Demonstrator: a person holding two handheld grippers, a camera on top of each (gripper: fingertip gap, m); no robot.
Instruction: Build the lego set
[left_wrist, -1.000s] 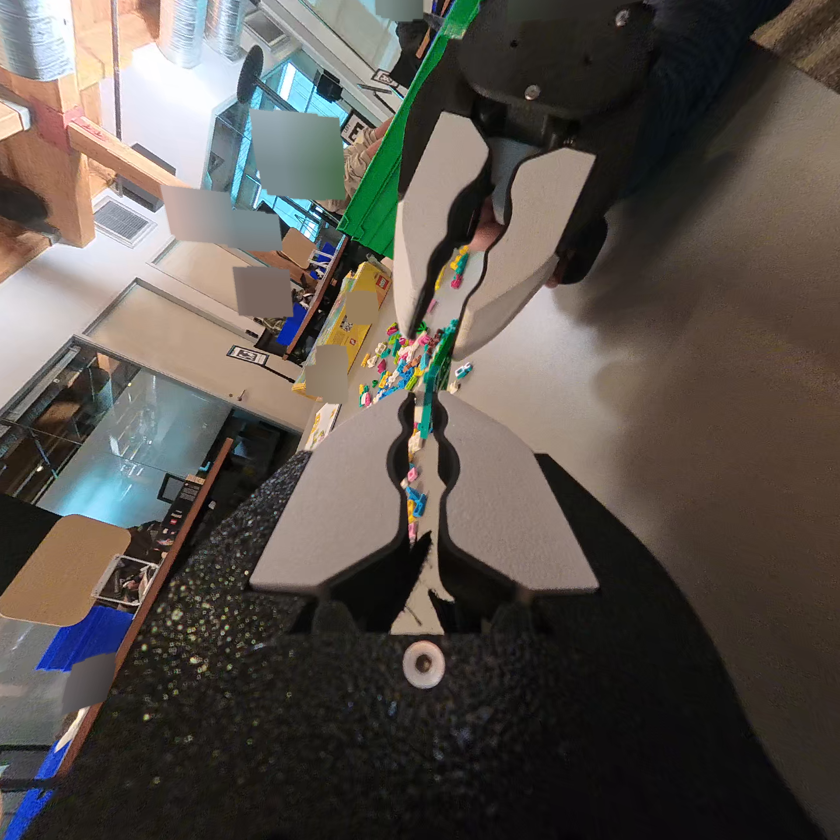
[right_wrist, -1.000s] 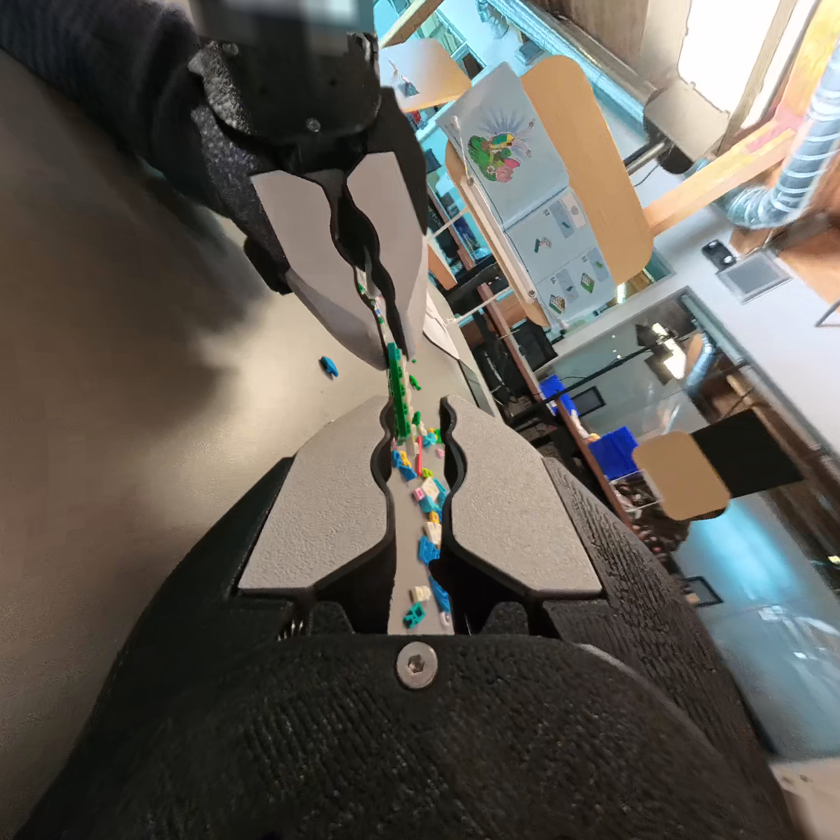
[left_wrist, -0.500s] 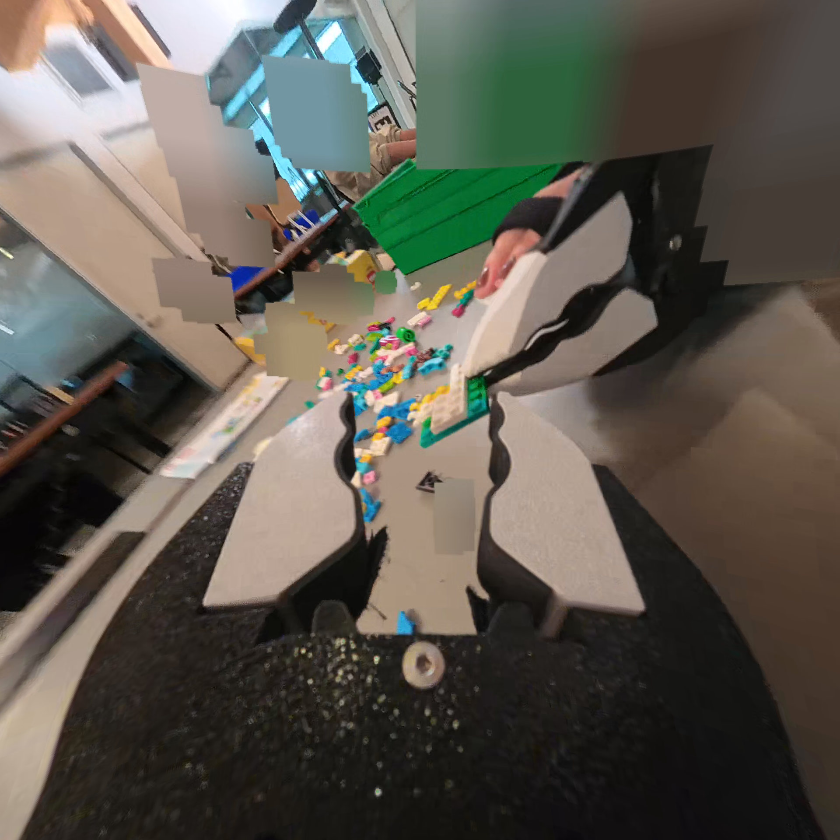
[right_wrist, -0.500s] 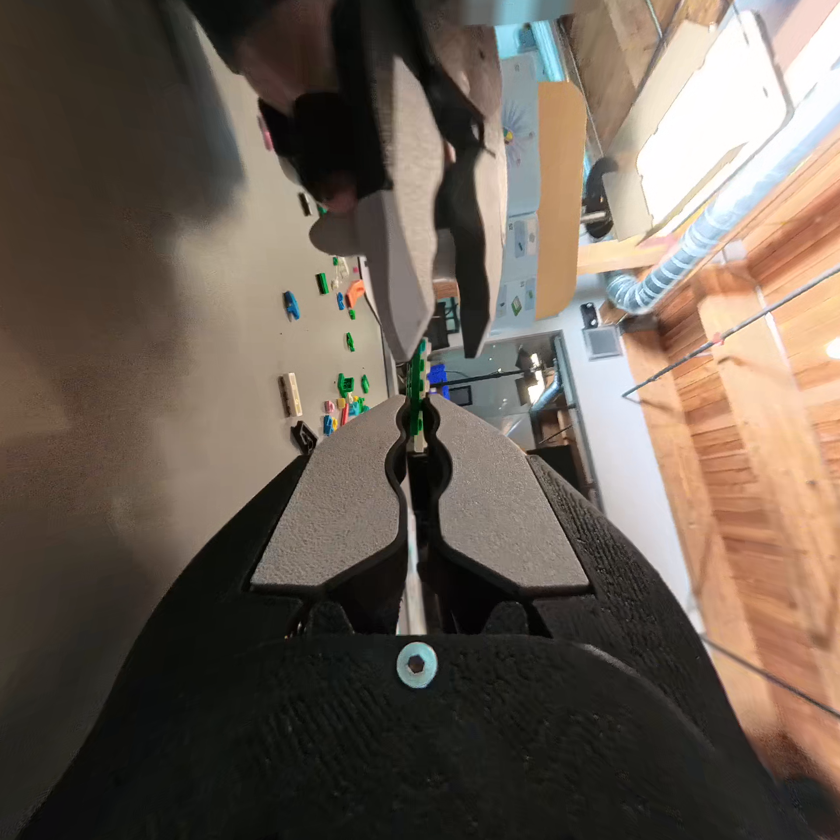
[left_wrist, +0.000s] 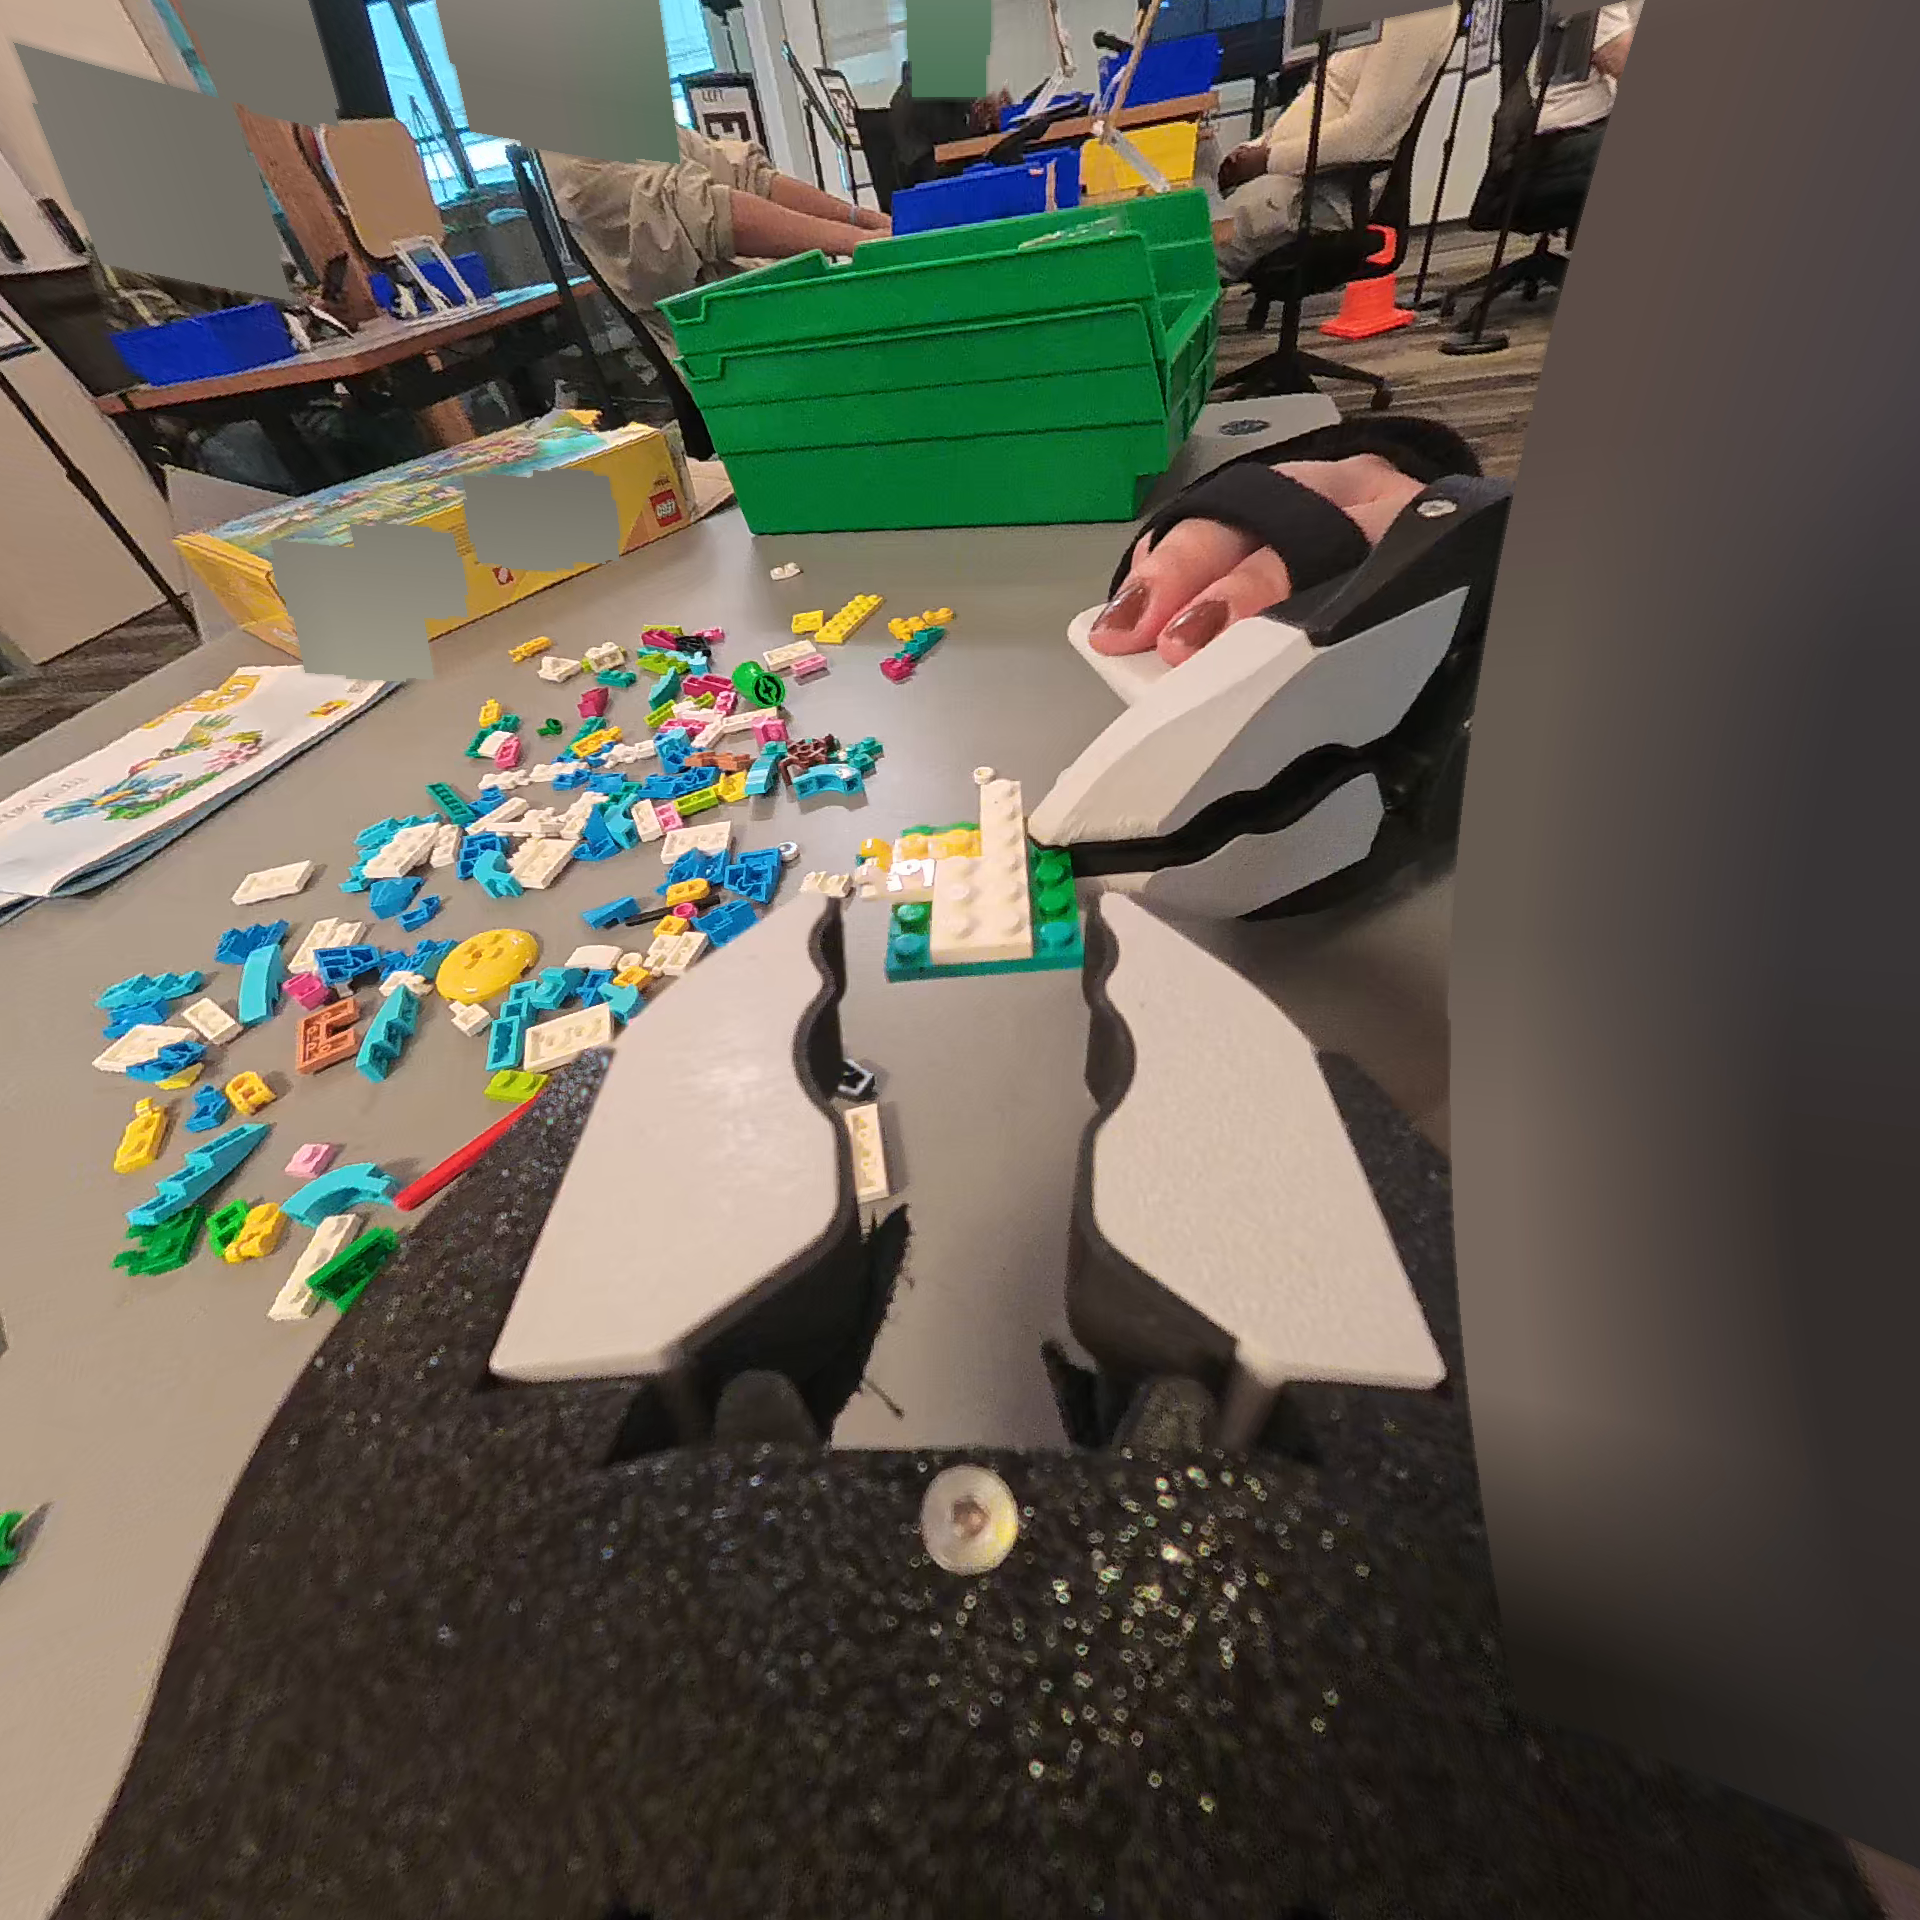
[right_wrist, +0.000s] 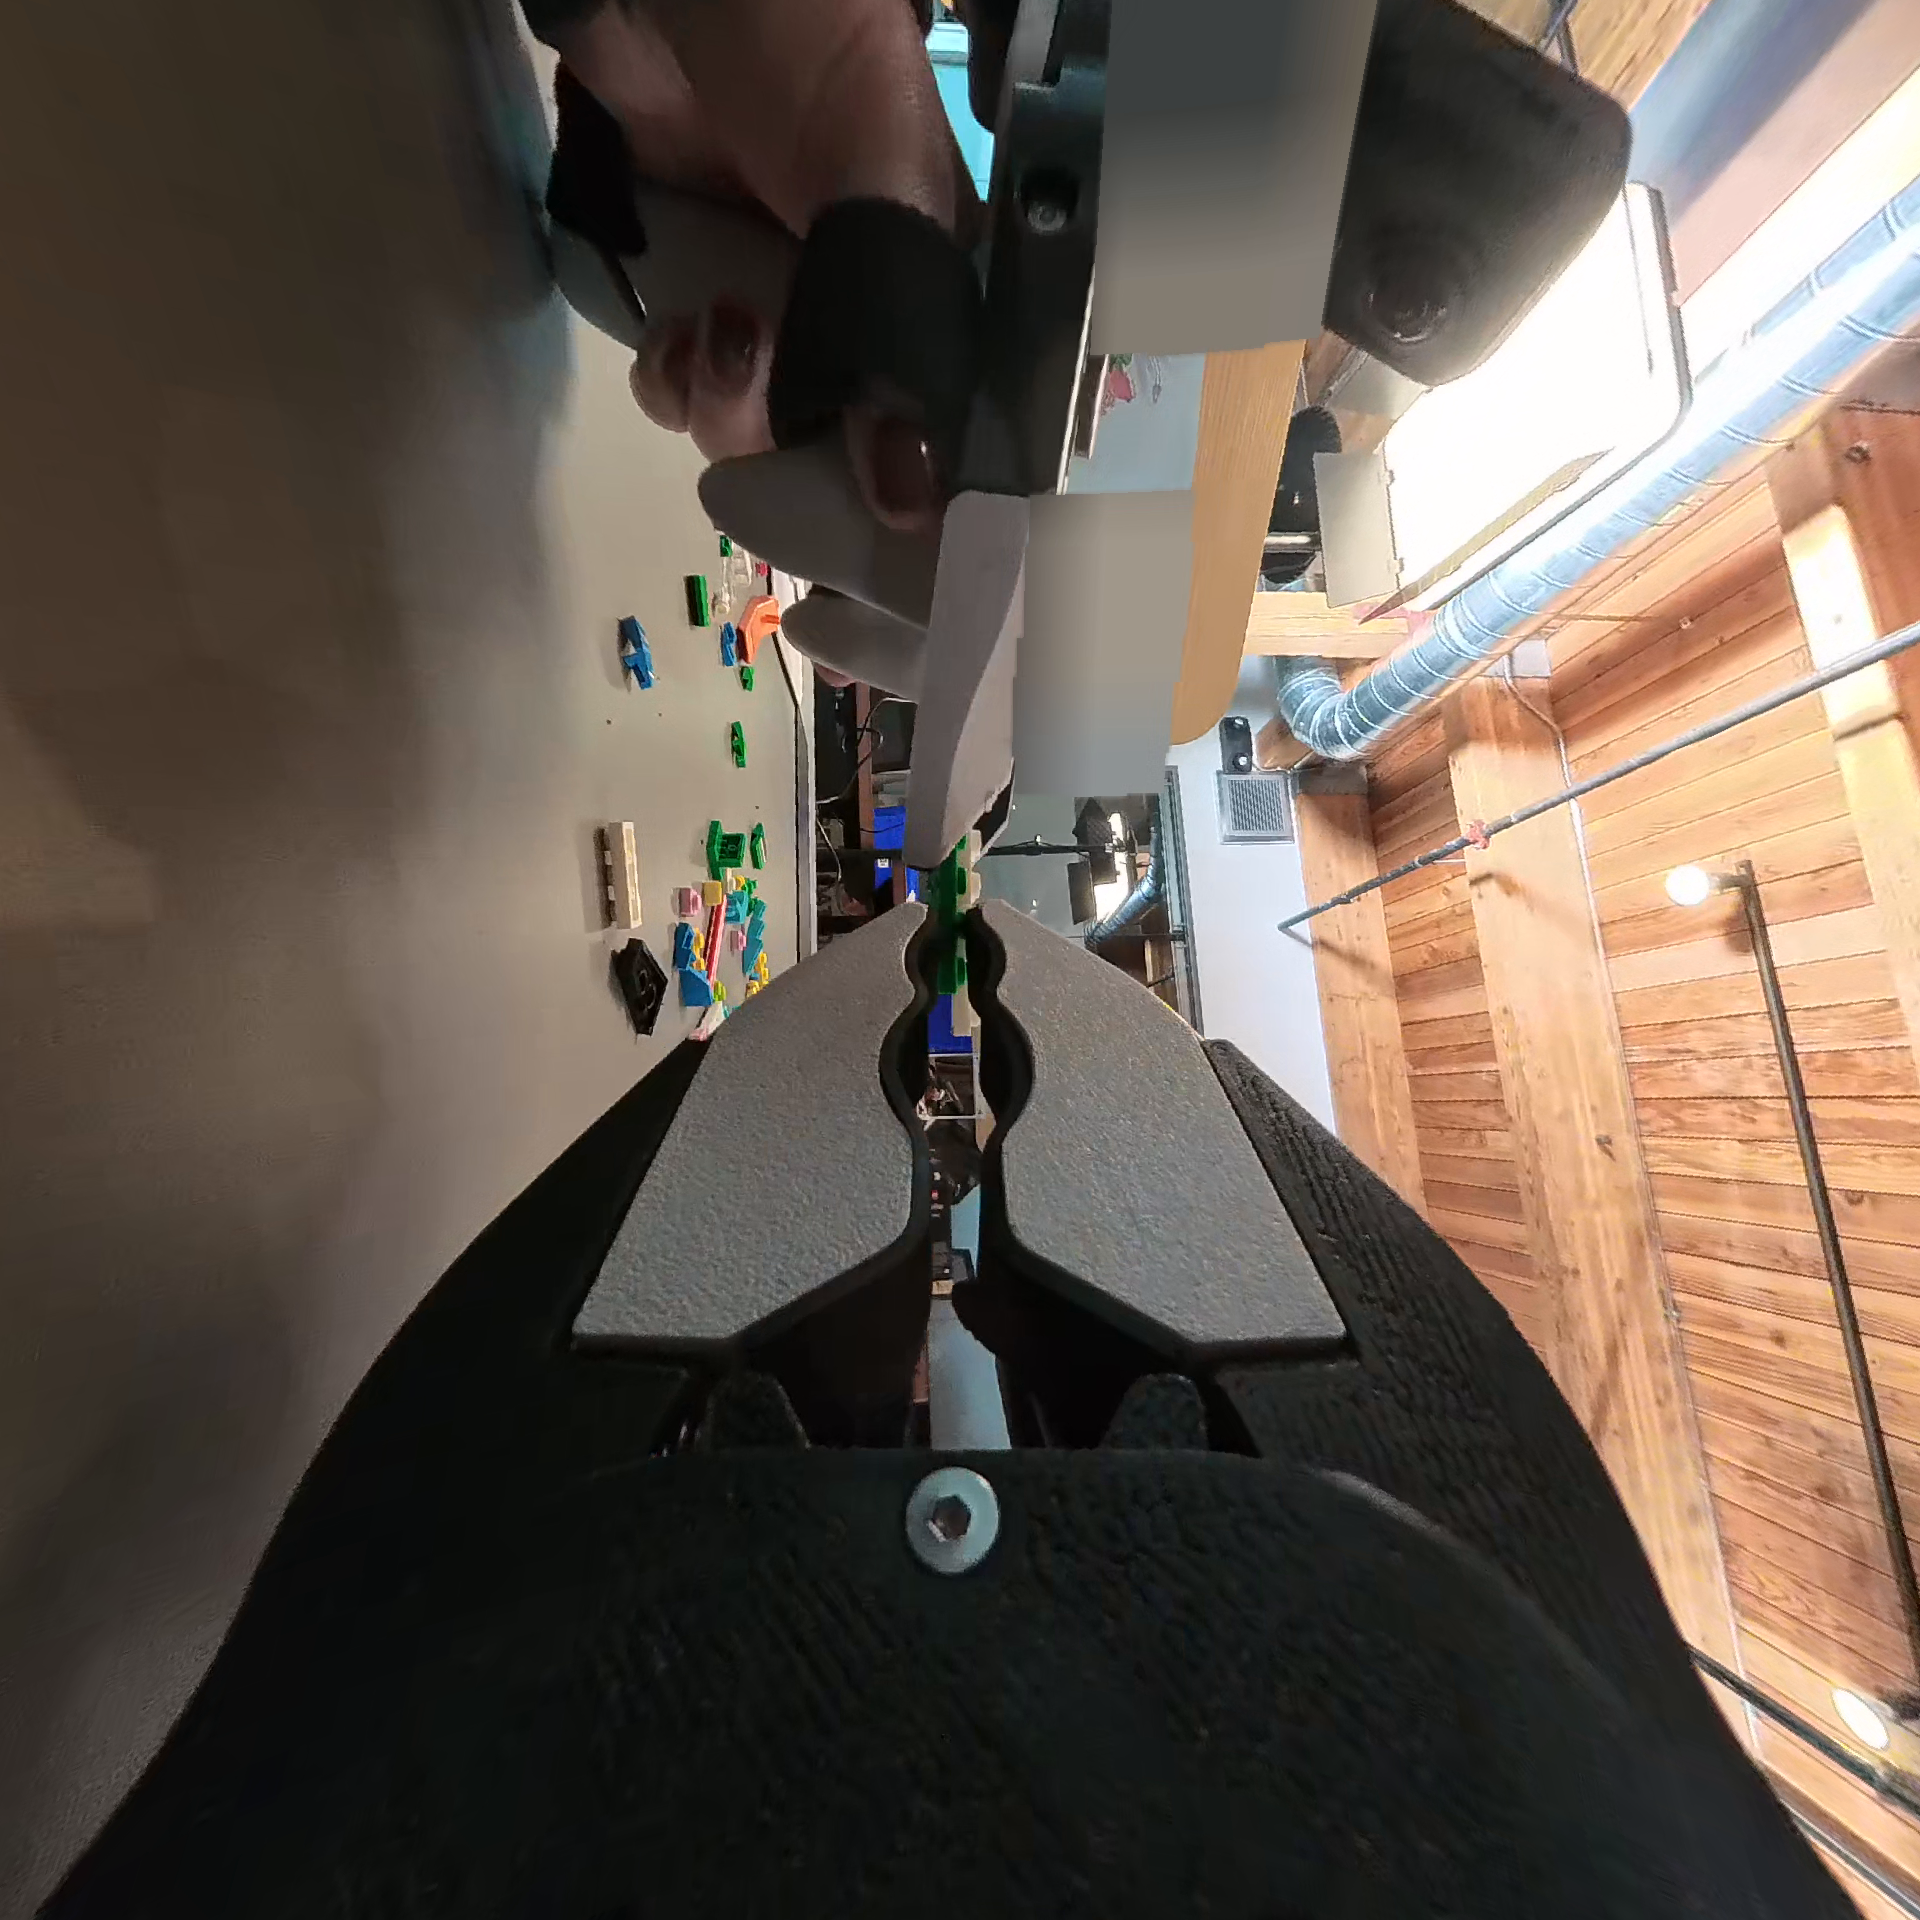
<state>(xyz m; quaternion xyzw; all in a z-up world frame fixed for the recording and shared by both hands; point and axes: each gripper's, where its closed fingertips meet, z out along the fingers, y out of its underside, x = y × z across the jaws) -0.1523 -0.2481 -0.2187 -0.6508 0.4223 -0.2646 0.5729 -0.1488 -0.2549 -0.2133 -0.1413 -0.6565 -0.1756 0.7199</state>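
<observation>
A small assembly (left_wrist: 982, 904), a green plate with white plates on top, hangs just above the grey table (left_wrist: 104, 1403). My right gripper (right_wrist: 951, 920) is shut on one edge of the assembly (right_wrist: 948, 940). In the left wrist view the right gripper (left_wrist: 1044, 842) reaches in from the right. My left gripper (left_wrist: 961, 920) is open and empty, its tips either side of the assembly's near edge. In the right wrist view one of the left gripper's fingers (right_wrist: 966, 675) ends right at the assembly.
Many loose bricks (left_wrist: 582, 831) lie spread over the table's left half. A red stick (left_wrist: 468, 1153) and a small white plate (left_wrist: 868, 1148) lie by my left fingers. Stacked green bins (left_wrist: 935, 384), a yellow box (left_wrist: 436, 520) and a booklet (left_wrist: 156, 769) stand behind. People sit beyond. The grippers are tip to tip, or close to it.
My left gripper has let go of the assembly and opened. My right gripper has shut on it. Both grippers have turned, and the assembly now lies flat instead of edge-on.
</observation>
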